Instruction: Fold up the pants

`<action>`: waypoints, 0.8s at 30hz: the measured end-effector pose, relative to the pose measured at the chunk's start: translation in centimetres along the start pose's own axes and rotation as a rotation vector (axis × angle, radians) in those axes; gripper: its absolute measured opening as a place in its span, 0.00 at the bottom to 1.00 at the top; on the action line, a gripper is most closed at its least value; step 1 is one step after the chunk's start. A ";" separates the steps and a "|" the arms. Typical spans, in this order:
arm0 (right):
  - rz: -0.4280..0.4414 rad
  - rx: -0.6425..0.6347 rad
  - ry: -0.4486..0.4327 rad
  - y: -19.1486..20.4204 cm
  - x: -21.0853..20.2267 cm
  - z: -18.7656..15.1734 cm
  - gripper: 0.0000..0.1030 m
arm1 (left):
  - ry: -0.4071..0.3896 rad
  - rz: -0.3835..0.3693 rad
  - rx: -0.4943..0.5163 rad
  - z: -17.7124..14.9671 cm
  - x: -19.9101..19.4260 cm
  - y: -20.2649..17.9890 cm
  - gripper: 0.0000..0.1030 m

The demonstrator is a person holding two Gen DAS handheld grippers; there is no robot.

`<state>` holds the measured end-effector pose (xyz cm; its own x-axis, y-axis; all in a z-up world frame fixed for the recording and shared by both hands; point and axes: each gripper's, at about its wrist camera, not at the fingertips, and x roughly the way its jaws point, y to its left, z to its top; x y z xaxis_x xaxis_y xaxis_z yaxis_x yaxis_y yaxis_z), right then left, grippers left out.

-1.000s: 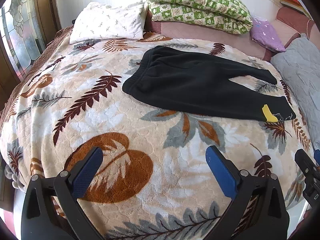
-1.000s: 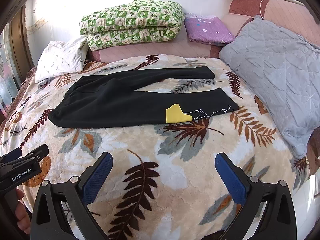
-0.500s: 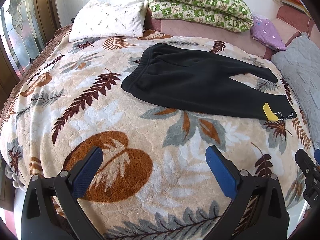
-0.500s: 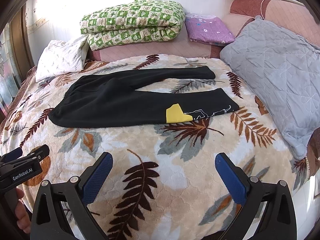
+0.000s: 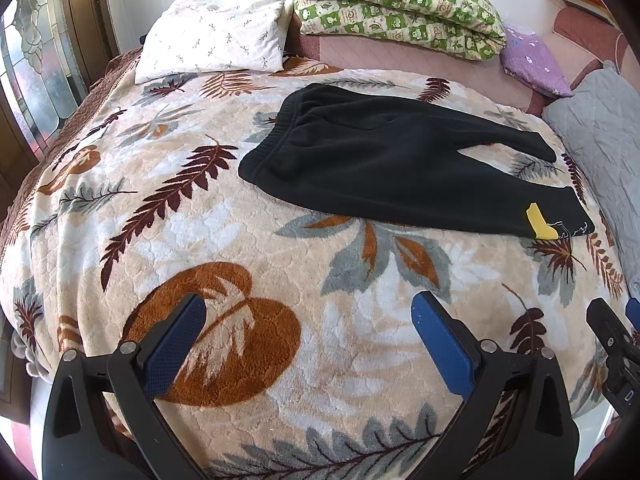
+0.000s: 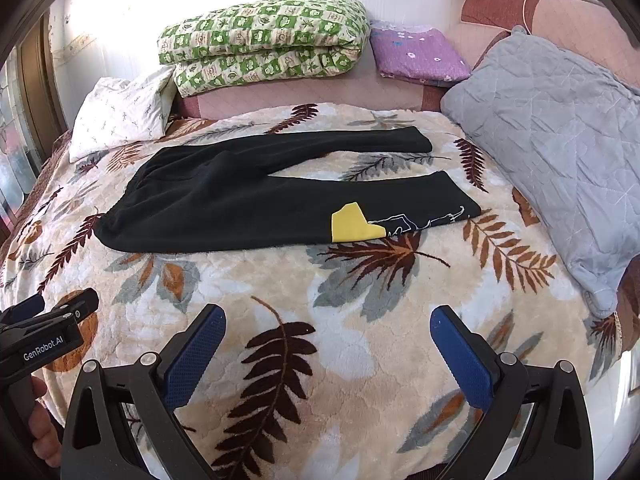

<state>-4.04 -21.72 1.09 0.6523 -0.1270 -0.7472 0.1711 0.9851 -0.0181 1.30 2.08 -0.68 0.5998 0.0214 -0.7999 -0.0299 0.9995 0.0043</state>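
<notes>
Black pants (image 5: 384,160) lie flat on the bed, waistband to the left, two legs spread apart to the right; they also show in the right wrist view (image 6: 248,200). A yellow patch (image 6: 352,222) marks the near leg by its hem. My left gripper (image 5: 308,320) is open and empty over the blanket, well short of the waistband. My right gripper (image 6: 328,332) is open and empty, short of the near leg. The left gripper's tip shows at the left edge of the right wrist view (image 6: 48,324).
A leaf-print blanket (image 5: 200,240) covers the bed. A white pillow (image 5: 216,40), a green checked quilt (image 5: 400,4) and a purple pillow (image 5: 532,60) line the far side. A grey cushion (image 6: 552,140) lies at the right, near the leg hems.
Both views have shifted slightly, with the pants a little lower and nearer in the left wrist view. The pants lie as before and both grippers stay open.
</notes>
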 end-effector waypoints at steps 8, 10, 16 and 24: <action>0.004 0.001 0.012 0.1 0.5 -0.1 1.00 | 0.009 -0.001 0.005 0.2 0.4 -0.1 1.00; 0.005 0.000 0.015 0.1 0.6 -0.1 1.00 | 0.012 -0.004 0.005 0.3 0.5 -0.2 1.00; 0.008 -0.001 0.021 0.1 1.0 0.0 1.00 | 0.020 -0.006 0.010 0.4 0.7 -0.7 1.00; 0.009 0.005 0.031 -0.1 1.6 0.0 1.00 | 0.020 -0.006 0.014 0.6 0.8 -1.0 1.00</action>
<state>-3.02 -22.07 -0.12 0.6308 -0.1148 -0.7674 0.1694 0.9855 -0.0082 2.26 1.10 -1.01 0.5837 0.0152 -0.8119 -0.0153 0.9999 0.0077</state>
